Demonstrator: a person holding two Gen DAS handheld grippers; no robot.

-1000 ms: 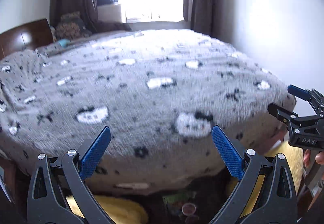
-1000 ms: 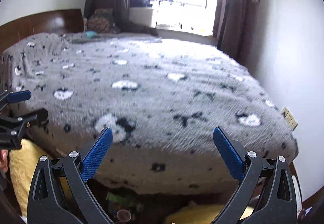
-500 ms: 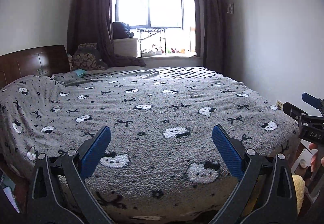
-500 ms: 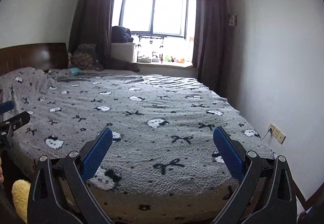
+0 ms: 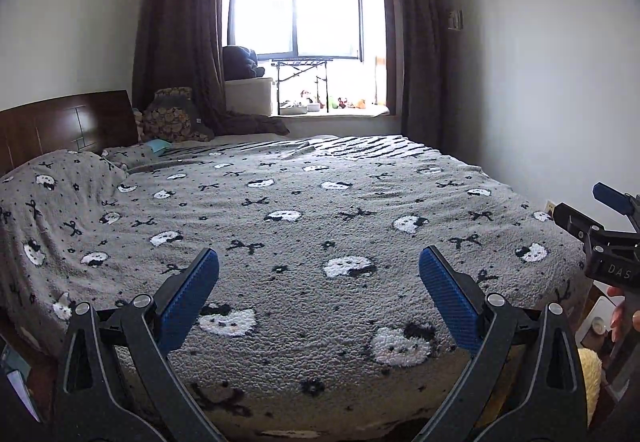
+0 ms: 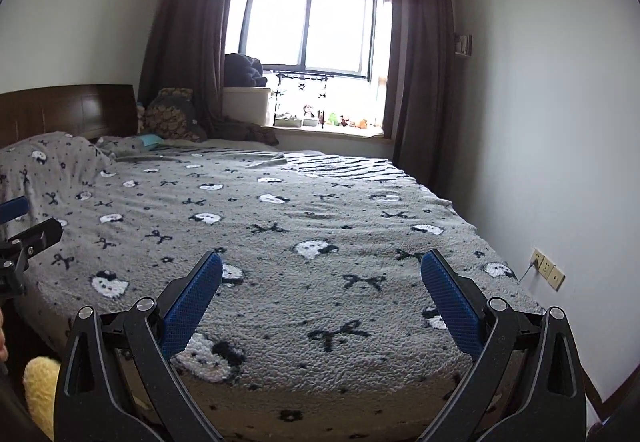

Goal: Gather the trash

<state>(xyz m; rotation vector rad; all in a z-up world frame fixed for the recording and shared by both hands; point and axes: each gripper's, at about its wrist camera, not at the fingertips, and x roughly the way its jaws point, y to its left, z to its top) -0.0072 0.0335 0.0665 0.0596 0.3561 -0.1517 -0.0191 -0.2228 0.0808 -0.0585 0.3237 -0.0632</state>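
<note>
My left gripper point(image 5: 319, 274) is open and empty, raised level over the foot of a bed with a grey cat-and-bow blanket point(image 5: 304, 218). My right gripper point(image 6: 322, 278) is open and empty too, beside it over the same blanket point(image 6: 280, 242). The right gripper shows at the right edge of the left wrist view point(image 5: 600, 226), and the left one at the left edge of the right wrist view point(image 6: 24, 234). No trash shows in either view now. A small teal item point(image 5: 156, 146) lies near the pillows; I cannot tell what it is.
A dark wooden headboard point(image 5: 60, 126) stands at the left. A window point(image 5: 298, 18) with dark curtains is at the back, its sill holding small toys. White wall point(image 6: 560, 122) runs close along the right, with a socket point(image 6: 548, 268). Yellow fluffy things point(image 6: 38, 386) lie low by the bed.
Both grippers have tilted up from the floor at the foot of the bed to a level view of the room. The floor items seen a second ago have dropped out of view.
</note>
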